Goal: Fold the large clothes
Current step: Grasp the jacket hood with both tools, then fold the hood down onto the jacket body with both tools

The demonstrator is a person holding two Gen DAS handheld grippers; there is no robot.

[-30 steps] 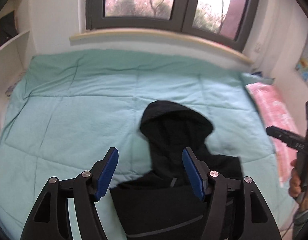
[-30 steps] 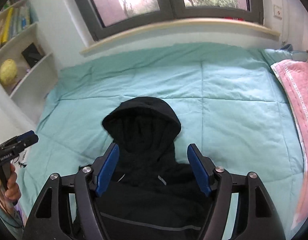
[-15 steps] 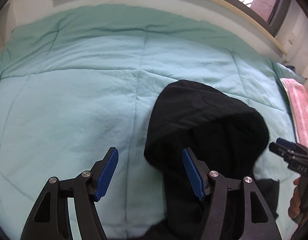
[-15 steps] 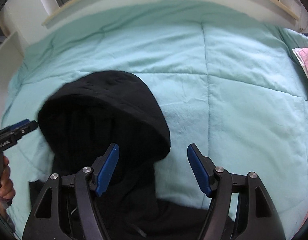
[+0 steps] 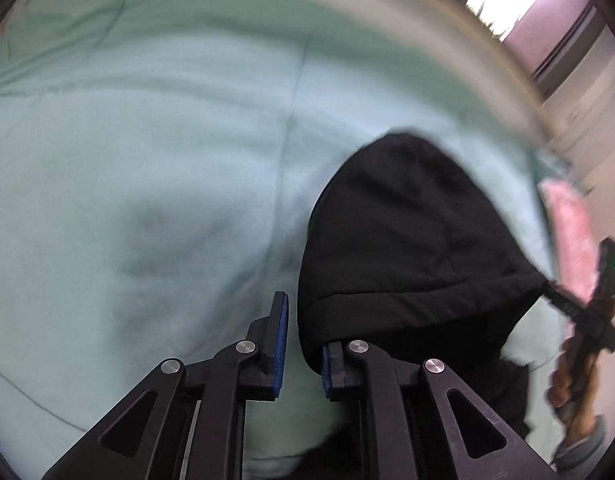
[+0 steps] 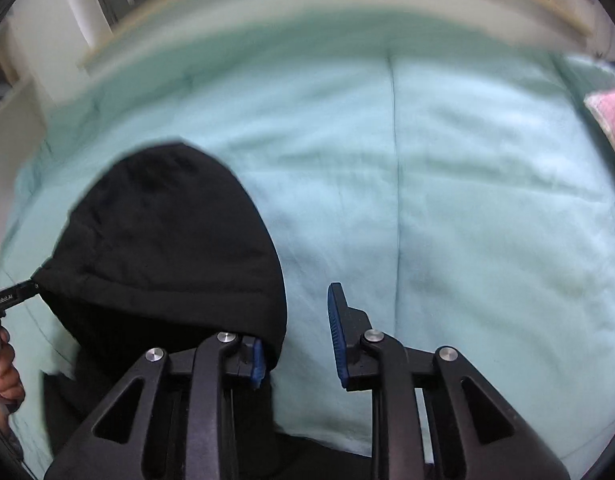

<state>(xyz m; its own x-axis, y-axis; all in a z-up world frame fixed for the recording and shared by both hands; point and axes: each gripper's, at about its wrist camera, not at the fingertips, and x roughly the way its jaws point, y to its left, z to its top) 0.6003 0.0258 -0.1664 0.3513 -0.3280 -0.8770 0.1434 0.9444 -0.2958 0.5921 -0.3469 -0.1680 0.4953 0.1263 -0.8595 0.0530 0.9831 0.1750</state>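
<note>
A black hooded jacket lies on the bed, its hood (image 5: 407, 240) spread flat toward the window. My left gripper (image 5: 303, 320) is at the hood's left edge; its jaws are closing to a narrow gap, with the hem over the right finger. The right wrist view shows that gripper (image 6: 27, 286) pinching the hood (image 6: 167, 240) to a taut point. My right gripper (image 6: 297, 312) is at the hood's right edge with its jaws closing. The hem covers its left finger, and the right pad (image 6: 337, 328) stands apart from the cloth. The left wrist view shows this gripper (image 5: 555, 294) at the hood's right corner.
A mint green quilt (image 6: 467, 200) covers the bed under the jacket, wide and bare to both sides. A pink blanket (image 5: 571, 232) lies at the bed's right edge. A pale window sill (image 6: 347, 4) runs behind the bed. A person's hand (image 5: 567, 388) holds the right gripper.
Both grippers have dropped closer to the hood, one to each side of it. Their jaws went from wide to narrow, the left more than the right. The views are now blurred.
</note>
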